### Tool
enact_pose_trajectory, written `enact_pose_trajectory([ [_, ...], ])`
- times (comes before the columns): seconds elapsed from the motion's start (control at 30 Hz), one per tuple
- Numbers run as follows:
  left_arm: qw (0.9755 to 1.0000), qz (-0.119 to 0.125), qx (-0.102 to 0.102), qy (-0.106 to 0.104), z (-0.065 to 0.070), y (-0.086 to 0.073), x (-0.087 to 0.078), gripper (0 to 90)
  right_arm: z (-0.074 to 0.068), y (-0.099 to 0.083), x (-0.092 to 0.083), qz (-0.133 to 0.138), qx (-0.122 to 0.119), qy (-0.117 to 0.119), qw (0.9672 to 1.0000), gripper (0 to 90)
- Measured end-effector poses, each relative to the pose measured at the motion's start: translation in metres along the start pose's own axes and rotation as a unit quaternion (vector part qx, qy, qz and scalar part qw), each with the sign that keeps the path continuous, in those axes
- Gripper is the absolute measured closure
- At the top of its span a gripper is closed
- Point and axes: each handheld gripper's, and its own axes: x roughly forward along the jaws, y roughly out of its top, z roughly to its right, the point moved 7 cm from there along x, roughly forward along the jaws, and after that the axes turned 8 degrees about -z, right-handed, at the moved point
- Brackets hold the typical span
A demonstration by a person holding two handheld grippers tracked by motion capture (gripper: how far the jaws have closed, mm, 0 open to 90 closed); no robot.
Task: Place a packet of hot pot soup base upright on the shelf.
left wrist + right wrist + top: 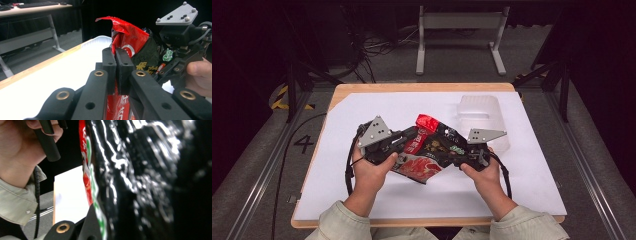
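A red and black snack bag hangs between both grippers above the white table cover. In the left gripper view my left gripper is shut on the bag's red edge, its two jaws pressed together on the foil. In the high view the left gripper holds the bag's left side and the right gripper its right side. In the right gripper view the glossy black face of the bag runs very close past the one visible jaw, and the other jaw is hidden behind it.
A clear plastic container lies on the white cover at the back right, just beyond the right gripper. Cables trail from both grippers towards the person. The wooden table edge runs along the far side.
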Motion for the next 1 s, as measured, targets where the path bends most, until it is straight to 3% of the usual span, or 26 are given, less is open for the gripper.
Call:
enact_pose_trajectory([
  [0.17,0.9999,-0.003,-0.008,-0.005,-0.001,0.002,-0.003,80.0,-0.001,0.004,-0.003,0.005,0.017,0.014,0.9997,84.2],
  [0.3,0.9995,-0.01,-0.015,-0.027,0.001,0.002,-0.003,59.4,0.0,0.006,-0.006,0.008,0.02,0.018,0.9996,84.3],
  [0.4,0.9992,-0.019,-0.012,-0.034,0.001,0.001,-0.005,56.5,0.002,0.008,-0.01,0.012,0.033,0.025,0.9991,84.3],
  [0.47,0.9987,-0.026,-0.017,-0.041,0.0,0.0,-0.008,51.6,0.002,0.012,-0.015,0.008,0.025,0.012,0.9996,84.4],
  [0.6,0.9981,-0.033,-0.017,-0.049,-0.001,-0.002,-0.017,50.9,0.006,0.018,-0.022,0.003,0.018,-0.005,0.9998,84.4],
  [0.73,0.9982,-0.046,-0.002,-0.039,-0.004,-0.005,-0.022,50.3,0.008,0.032,-0.034,-0.011,0.001,-0.029,0.9995,84.3],
  [1.0,0.9987,-0.041,-0.023,-0.02,-0.022,-0.01,-0.032,46.5,0.014,0.058,-0.053,-0.029,-0.024,-0.069,0.9969,84.3],
])
